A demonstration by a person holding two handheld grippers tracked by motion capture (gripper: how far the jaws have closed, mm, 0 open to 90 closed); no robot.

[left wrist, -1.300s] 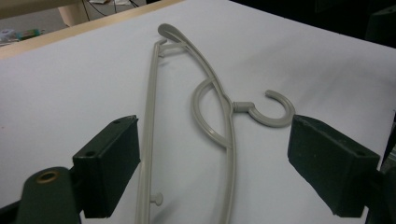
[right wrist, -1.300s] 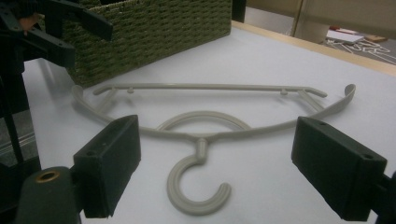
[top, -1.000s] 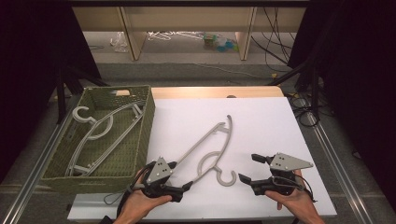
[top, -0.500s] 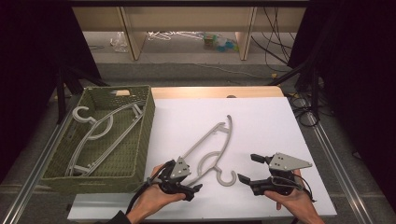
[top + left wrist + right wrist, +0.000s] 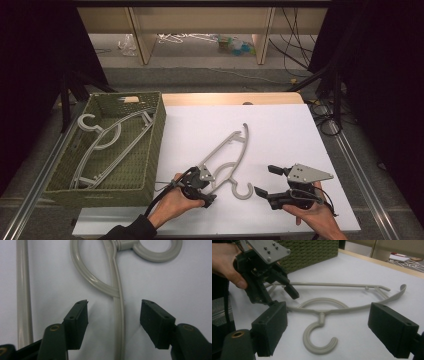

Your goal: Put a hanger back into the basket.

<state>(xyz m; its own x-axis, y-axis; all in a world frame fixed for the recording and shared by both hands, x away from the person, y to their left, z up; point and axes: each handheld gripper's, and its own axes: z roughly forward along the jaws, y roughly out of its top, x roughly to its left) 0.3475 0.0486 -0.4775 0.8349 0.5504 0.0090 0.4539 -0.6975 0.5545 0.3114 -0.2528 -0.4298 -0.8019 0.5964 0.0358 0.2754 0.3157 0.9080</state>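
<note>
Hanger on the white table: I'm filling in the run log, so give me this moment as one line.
left claw: astride hanger arm, closing, no grip | right claw: open, beside hook | basket: holds another hanger

Two black grippers (image 5: pixel 202 187) (image 5: pixel 270 180), screwed grey three-cornered plates, trailing black cables, brass-ringed jaw pivots; dark sleeve (image 5: pixel 127 232).

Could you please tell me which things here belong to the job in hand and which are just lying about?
In the job: grey hanger on the white table; left tool straddling its arm, jaws closing; green basket with hanger inside.
Lying about: hangers on the floor; right tool, idle.
</note>
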